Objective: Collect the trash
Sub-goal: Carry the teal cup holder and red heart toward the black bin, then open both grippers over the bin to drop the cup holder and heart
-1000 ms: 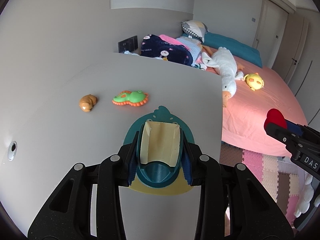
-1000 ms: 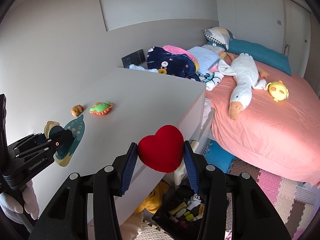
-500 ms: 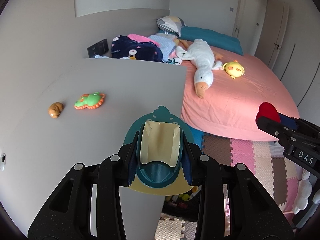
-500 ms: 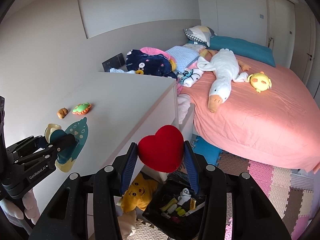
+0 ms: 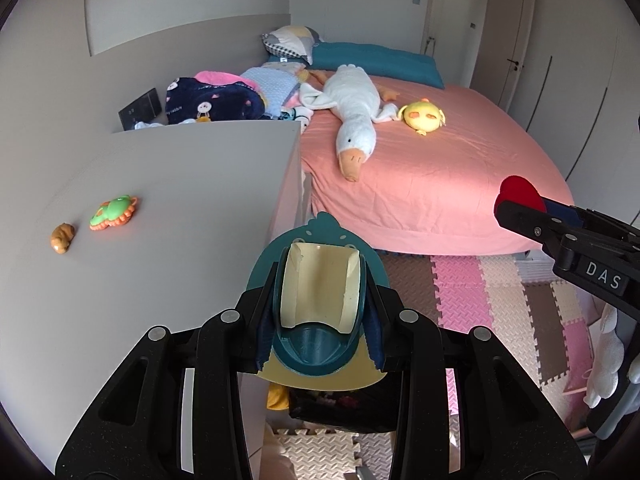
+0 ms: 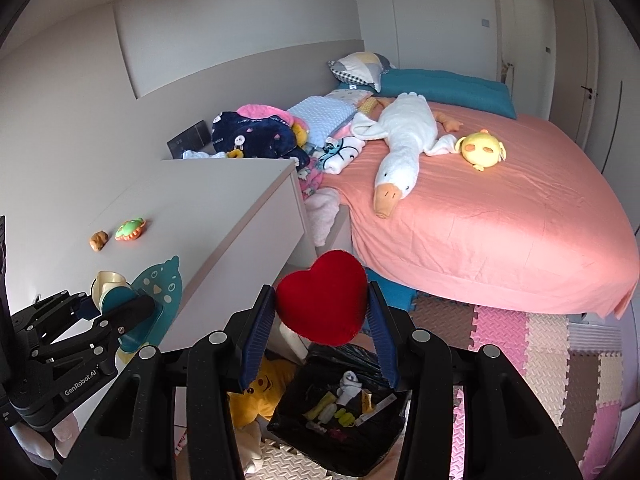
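Observation:
My left gripper (image 5: 318, 308) is shut on a teal and cream bird-shaped toy (image 5: 320, 304), held past the front edge of the white dresser (image 5: 192, 184). It also shows in the right wrist view (image 6: 120, 300). My right gripper (image 6: 322, 312) is shut on a red plush heart (image 6: 322, 296), held above a black-lined trash bin (image 6: 340, 412) on the floor with several small items inside. The heart also shows at the right of the left wrist view (image 5: 518, 192).
A green toy (image 5: 114, 212) and a small orange toy (image 5: 63, 237) lie on the dresser. A pink bed (image 6: 500, 216) holds a white goose plush (image 6: 400, 148) and a yellow chick plush (image 6: 482, 150). A yellow plush (image 6: 256, 396) lies beside the bin. Foam mats (image 5: 500, 300) cover the floor.
Both grippers have moved back and to the right, away from the dresser top, with their toys held. The trash bin has come into fuller view below the right gripper.

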Motion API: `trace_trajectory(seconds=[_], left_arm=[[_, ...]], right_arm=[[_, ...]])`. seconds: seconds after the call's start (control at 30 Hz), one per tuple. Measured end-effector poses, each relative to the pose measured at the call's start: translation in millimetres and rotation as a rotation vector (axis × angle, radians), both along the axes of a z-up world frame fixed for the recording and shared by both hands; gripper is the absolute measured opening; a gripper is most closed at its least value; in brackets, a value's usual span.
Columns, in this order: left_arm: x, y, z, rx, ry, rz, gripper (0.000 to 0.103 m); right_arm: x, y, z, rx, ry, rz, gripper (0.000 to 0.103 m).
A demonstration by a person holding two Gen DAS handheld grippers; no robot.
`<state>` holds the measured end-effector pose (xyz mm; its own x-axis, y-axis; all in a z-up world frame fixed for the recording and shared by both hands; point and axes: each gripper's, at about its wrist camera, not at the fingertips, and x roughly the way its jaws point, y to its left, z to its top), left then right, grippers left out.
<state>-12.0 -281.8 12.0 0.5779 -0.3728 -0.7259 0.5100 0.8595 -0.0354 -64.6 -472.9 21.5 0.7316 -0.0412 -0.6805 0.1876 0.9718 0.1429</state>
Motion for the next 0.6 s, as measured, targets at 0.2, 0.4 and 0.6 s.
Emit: trace_trajectory(seconds=[0.2,0.4,0.6], left_arm=[[-8,-16,-5,-0.007,0.064,-0.096,0.056],[-11,-19,-2,0.015,0.028,-0.093,0.084],[-5,-14,-2,0.025,0.022,-0.078,0.084]], right_arm=[[-1,-15,3,-0.006,-0.005,-0.070,0.063],[-1,-30,9,-0.007,-0.040,-0.135,0.075],[2,-32,7,-0.001,-0.035,-0.133,0.075]])
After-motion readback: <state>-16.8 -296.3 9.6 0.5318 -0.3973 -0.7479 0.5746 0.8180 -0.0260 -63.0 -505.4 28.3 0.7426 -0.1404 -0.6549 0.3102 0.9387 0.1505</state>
